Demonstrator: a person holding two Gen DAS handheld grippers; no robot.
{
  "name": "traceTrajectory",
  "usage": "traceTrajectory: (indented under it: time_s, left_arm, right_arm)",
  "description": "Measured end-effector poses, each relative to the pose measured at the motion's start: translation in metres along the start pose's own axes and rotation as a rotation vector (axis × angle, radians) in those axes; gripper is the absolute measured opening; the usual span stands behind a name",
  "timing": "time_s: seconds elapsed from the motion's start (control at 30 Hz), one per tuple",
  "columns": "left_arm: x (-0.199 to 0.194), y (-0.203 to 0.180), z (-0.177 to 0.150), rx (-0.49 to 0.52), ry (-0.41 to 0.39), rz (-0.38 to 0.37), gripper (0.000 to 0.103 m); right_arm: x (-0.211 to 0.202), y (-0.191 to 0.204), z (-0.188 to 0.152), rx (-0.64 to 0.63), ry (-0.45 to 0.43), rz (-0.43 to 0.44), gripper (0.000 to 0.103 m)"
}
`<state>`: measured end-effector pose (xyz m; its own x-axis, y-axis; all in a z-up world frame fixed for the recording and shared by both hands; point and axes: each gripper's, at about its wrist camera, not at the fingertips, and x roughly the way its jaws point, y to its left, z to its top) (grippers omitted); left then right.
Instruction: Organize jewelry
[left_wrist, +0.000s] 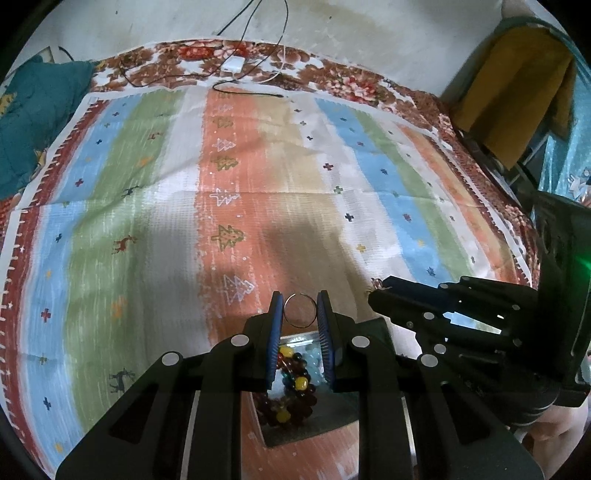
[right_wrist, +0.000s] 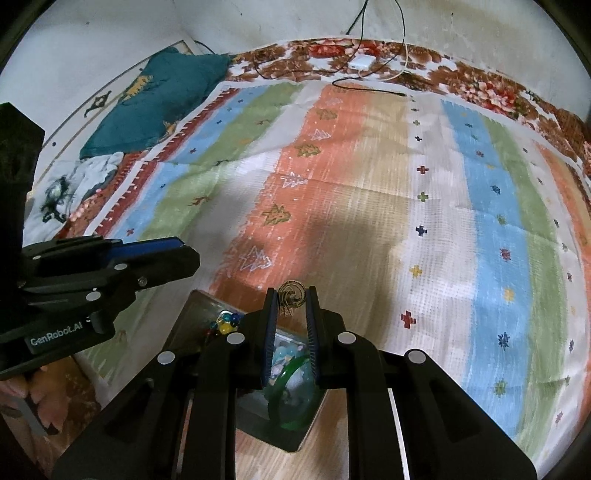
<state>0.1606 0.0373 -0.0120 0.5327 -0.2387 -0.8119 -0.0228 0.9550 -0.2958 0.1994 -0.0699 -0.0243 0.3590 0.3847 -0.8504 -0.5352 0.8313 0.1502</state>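
Two claws are each pinching a piece above the tray (left_wrist: 314, 428): your left claw (left_wrist: 301, 308) is gripping a thin ring (left_wrist: 300, 311) edge to edge, your right claw (right_wrist: 291, 295) is clamping a coiled wire ornament (right_wrist: 291, 293). The tray is lying directly below both, beads (left_wrist: 291, 391) under the left, a green bangle (right_wrist: 291, 391) under the right. Both are sitting equally near it on the bed (left_wrist: 147, 221).
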Motion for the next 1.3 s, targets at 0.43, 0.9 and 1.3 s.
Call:
traceTrajectory:
  time_s: [0.43,0.9,1.3]
  left_arm:
    - [-0.013,-0.009,-0.02,0.006,-0.011,-0.013,0.018]
    - [-0.021,0.0,-0.033,-0.052,-0.004,-0.039,0.04]
    - [-0.032,0.003,-0.048,-0.05,-0.019,-0.053,0.061]
  right_arm:
    - [-0.011,0.009,-0.019,-0.015,0.003,0.015,0.016]
    - [-0.029,0.015,-0.04,-0.023,-0.013,0.029,0.043]
    - [-0.05,0.006,-0.055,0.002,-0.055,0.022,0.058]
